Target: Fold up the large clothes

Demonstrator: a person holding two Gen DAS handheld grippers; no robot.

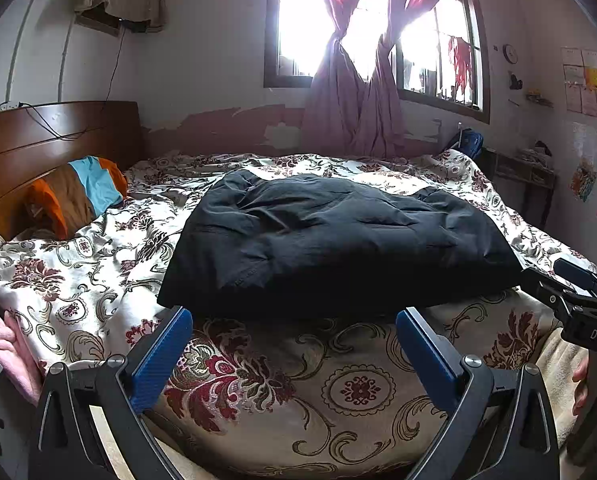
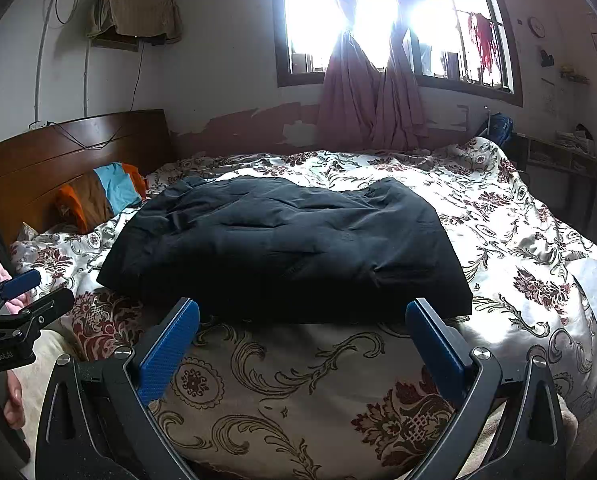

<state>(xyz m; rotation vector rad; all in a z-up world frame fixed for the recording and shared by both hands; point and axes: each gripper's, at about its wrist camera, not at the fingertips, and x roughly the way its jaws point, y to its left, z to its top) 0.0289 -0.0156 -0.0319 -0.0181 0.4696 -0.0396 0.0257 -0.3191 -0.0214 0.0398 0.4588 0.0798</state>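
I see the black jacket (image 1: 338, 240) lying folded on the floral bedspread (image 1: 258, 380). My left gripper (image 1: 294, 344) and right gripper (image 2: 302, 340) both hang released just short of its near edge, holding nothing.

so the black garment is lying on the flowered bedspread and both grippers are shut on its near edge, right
Not quite. The black garment does lie on the flowered bedspread, but neither gripper holds it. The left gripper and right gripper are both open, short of its near edge, as each wrist view shows.
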